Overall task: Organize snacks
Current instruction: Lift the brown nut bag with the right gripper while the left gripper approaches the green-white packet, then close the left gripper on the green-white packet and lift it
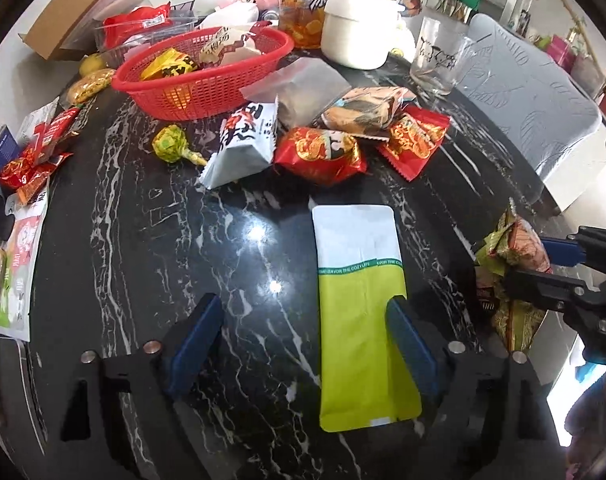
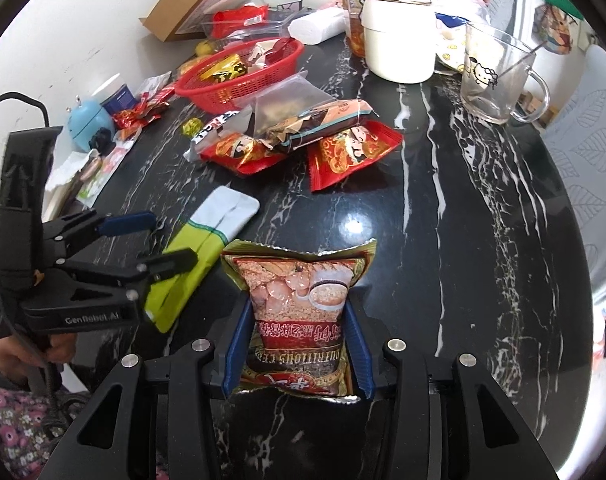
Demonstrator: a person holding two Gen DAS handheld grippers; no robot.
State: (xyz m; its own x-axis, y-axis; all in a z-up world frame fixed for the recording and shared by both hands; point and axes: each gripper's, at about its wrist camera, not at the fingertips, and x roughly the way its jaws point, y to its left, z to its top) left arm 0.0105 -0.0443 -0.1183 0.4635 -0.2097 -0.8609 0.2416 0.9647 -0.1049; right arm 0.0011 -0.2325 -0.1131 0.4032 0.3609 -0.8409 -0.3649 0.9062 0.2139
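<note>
My right gripper [image 2: 299, 344] is shut on a cereal packet [image 2: 299, 304], held just above the black marble table; the packet also shows in the left wrist view [image 1: 515, 248]. My left gripper [image 1: 309, 344] is open and empty over a white and lime-green pouch [image 1: 359, 280] lying flat on the table, whose right side is next to the right finger. A red basket [image 1: 207, 68] with several snacks stands at the back left. A pile of loose snack packets [image 1: 323, 132] lies in front of it.
A white kettle [image 1: 361, 24] and a glass mug [image 1: 439, 60] stand at the back. More small packets [image 1: 35, 160] lie along the left table edge. A cardboard box [image 2: 199, 4] leans at the back left. A blue gadget [image 2: 89, 120] sits at the left.
</note>
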